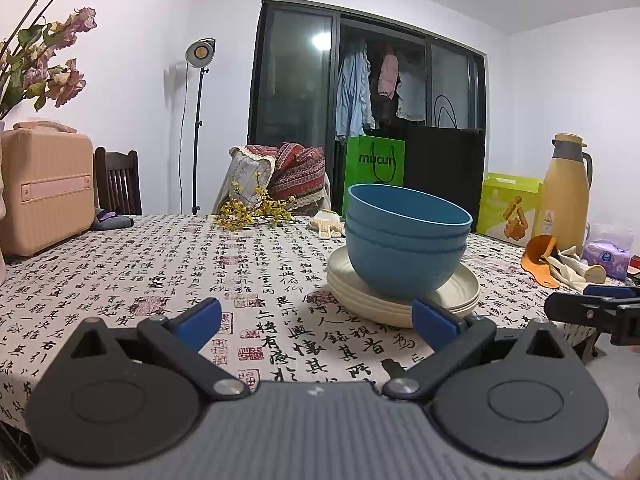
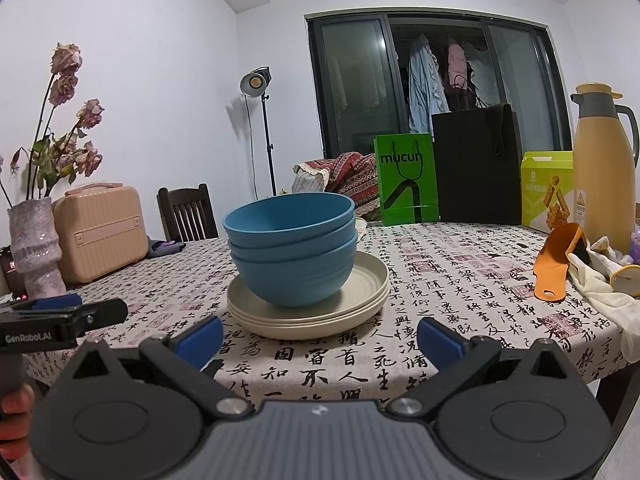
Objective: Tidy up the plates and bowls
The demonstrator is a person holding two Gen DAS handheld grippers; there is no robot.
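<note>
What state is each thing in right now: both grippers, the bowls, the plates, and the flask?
left gripper: open, empty, short of the stack.
right gripper: open, empty, short of the stack.
blue bowls: three nested, upright, empty on top, sitting on the plates.
cream plates: stacked flat on the tablecloth.
yellow flask: upright, lid on.

Blue bowls [image 1: 404,240], cream plates [image 1: 400,300], black-calligraphy white tablecloth [image 1: 200,264].
</note>
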